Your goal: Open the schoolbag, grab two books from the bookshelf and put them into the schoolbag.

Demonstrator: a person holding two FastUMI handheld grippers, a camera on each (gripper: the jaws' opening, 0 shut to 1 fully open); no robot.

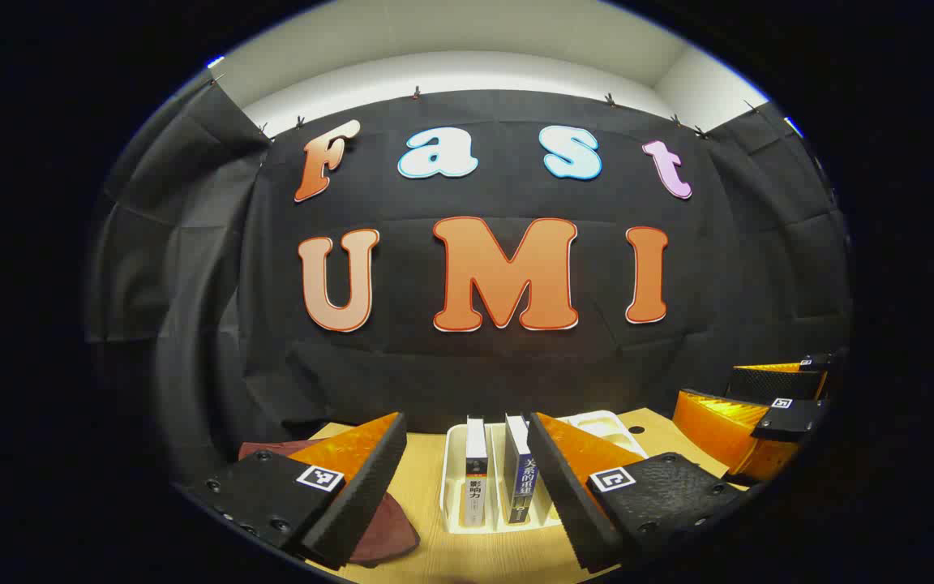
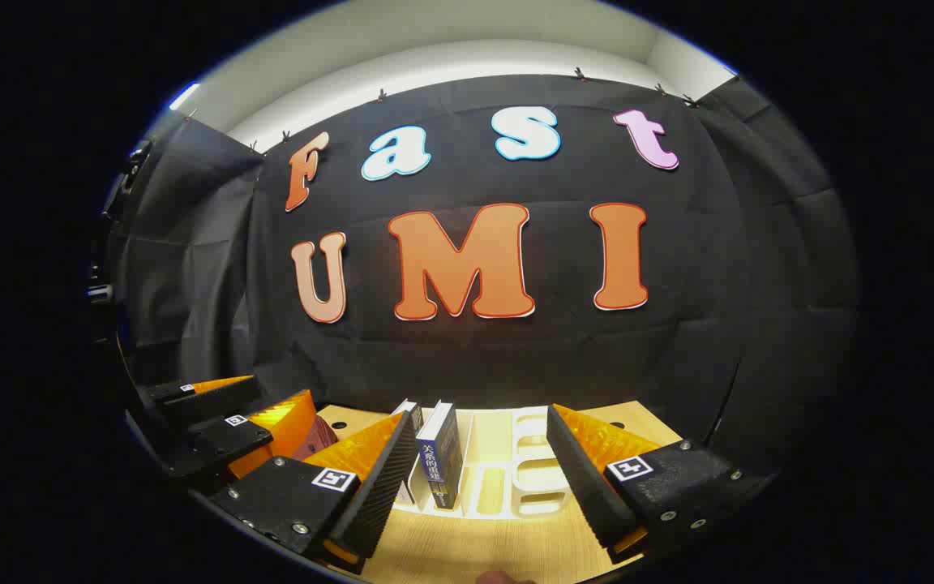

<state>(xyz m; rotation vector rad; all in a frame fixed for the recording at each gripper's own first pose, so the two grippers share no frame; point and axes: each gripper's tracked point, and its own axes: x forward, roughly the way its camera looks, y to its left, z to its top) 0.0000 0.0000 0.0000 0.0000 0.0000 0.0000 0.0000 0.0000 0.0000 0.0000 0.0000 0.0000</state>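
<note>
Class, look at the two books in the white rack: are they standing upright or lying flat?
Upright. Both books stand on end in slots of the white rack, spines facing the camera.

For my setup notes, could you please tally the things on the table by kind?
Books: 2, white-spined and blue-spined, upright
Bookshelf: 1, white
Schoolbag: 1, dark red
Grippers: 2, left, right, both open
Total: 6
</note>
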